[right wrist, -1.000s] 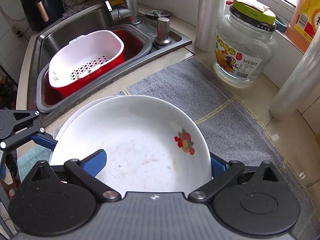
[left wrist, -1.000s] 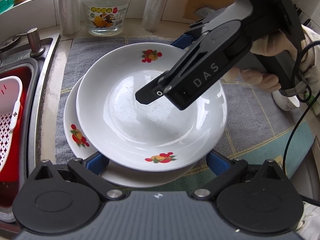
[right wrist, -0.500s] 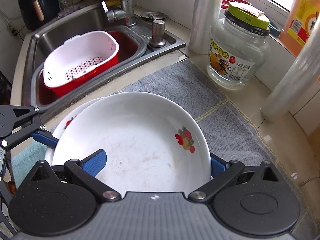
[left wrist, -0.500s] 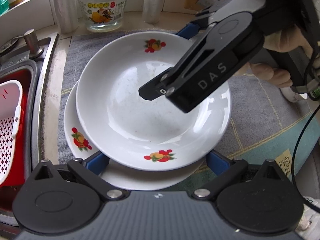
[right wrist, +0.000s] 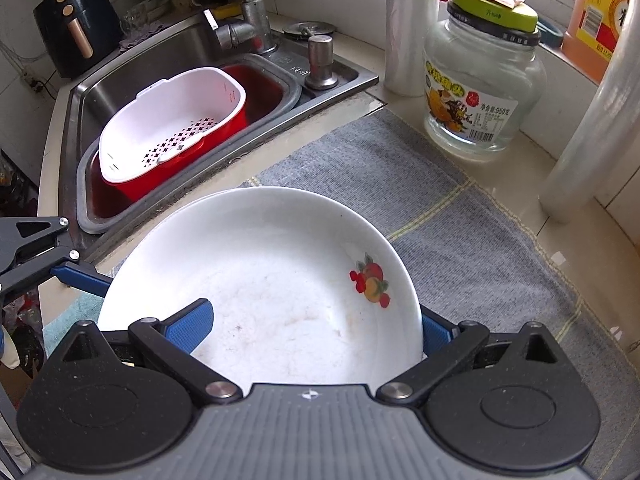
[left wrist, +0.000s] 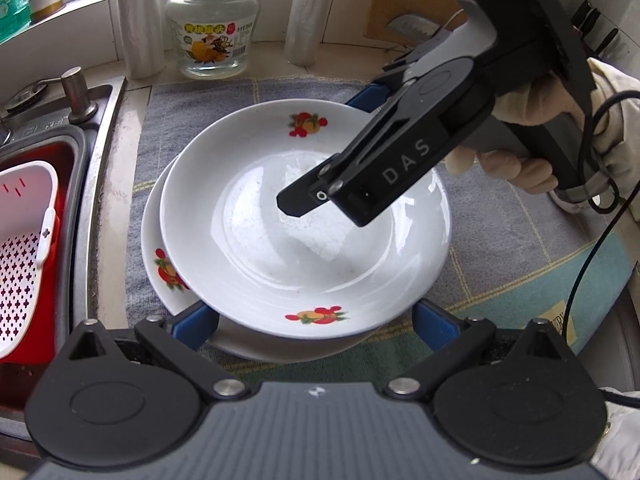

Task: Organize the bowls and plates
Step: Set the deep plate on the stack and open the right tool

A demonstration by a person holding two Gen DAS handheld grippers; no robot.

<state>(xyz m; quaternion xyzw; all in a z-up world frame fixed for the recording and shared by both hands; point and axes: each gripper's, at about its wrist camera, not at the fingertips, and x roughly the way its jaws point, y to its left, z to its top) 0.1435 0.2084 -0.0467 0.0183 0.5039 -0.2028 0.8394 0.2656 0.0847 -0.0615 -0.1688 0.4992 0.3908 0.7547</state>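
Note:
A white deep plate with fruit prints (left wrist: 280,248) lies on top of a second matching plate (left wrist: 158,256), both on a grey mat. The top plate also fills the right wrist view (right wrist: 260,280). My right gripper (right wrist: 316,326) is open, one blue finger (right wrist: 188,326) inside the plate, the other outside its rim. In the left wrist view it reaches over the plate from the right (left wrist: 360,152). My left gripper (left wrist: 316,322) is open, its blue fingers (left wrist: 196,320) straddling the near edge of the stack.
A steel sink (right wrist: 160,64) at the left holds a white colander in a red basin (right wrist: 172,128). A glass jar (left wrist: 212,28) and two clear rolls (left wrist: 140,20) stand at the back. A knife block (left wrist: 404,4) stands at the back right.
The left camera has pulled back and up a little, so the plate stack looks smaller and farther. The right gripper stays over the top plate with its fingers around the rim.

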